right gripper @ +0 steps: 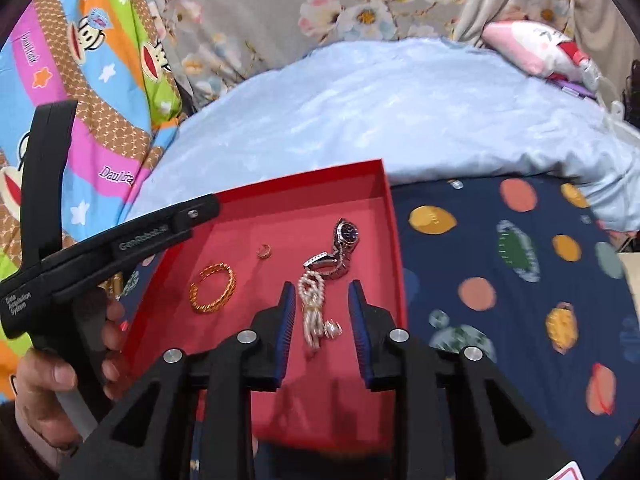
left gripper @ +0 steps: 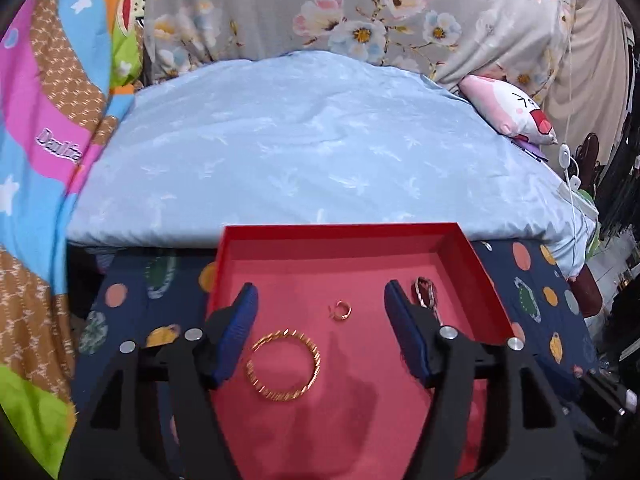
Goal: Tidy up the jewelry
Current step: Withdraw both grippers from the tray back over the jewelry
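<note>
A red tray (left gripper: 460,264) holds the jewelry. My left gripper (left gripper: 320,292) hangs open over its floor, with a gold bangle (left gripper: 282,364) lying loose below the gap, nearer the left finger. A small gold ring (left gripper: 340,311) lies just ahead, and a silver watch (left gripper: 424,292) shows past the right finger. My right gripper (right gripper: 320,286) is open, with a pearl strand (right gripper: 312,304) lying on the tray (right gripper: 384,184) between its blue pads, untouched by them. Beyond it lie the watch (right gripper: 344,240), the ring (right gripper: 264,251) and the bangle (right gripper: 212,288).
The tray rests on a dark blue cloth (right gripper: 500,280) with planet prints. Light blue bedding (left gripper: 300,152) rises behind it, with a bright cartoon blanket (left gripper: 48,120) to the left and a pink plush pillow (left gripper: 512,112) at far right. A hand (right gripper: 56,376) holds the left tool's black handle.
</note>
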### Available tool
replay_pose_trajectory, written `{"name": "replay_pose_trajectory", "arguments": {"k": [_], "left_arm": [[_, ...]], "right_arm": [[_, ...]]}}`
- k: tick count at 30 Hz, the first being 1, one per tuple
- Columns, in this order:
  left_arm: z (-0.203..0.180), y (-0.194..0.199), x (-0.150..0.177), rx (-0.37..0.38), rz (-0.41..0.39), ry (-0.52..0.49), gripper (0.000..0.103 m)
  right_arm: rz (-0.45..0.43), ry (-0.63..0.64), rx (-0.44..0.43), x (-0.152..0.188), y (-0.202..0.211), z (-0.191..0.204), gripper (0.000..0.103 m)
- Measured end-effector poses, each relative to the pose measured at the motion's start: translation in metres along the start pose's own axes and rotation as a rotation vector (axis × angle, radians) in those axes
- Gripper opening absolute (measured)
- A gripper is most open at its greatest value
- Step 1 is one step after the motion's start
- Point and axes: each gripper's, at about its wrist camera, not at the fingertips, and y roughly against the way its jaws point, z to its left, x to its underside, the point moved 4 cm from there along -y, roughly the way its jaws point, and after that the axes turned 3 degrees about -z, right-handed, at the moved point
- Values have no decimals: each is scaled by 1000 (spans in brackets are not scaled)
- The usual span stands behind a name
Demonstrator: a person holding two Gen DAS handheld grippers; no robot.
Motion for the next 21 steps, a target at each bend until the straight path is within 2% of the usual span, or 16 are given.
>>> {"name": "replay_pose_trajectory", "arguments": {"k": [2, 6, 12, 19, 21], "left_arm": [[5, 24, 11, -15, -1, -13, 63], [18, 67, 48, -26, 13, -8, 71], [33, 113, 117, -80, 44, -23, 71], [51, 141, 185, -93, 126, 61, 71], [52, 145, 198, -104, 142, 67, 71]], "right_arm": [[-5, 12, 3, 8, 18, 1, 29], [14, 31, 17, 41, 55, 2, 29], [92, 4, 7, 113, 93, 7, 29], [165, -28, -48, 162, 93, 32, 29], [171, -27, -53, 167, 87, 40, 33]]}}
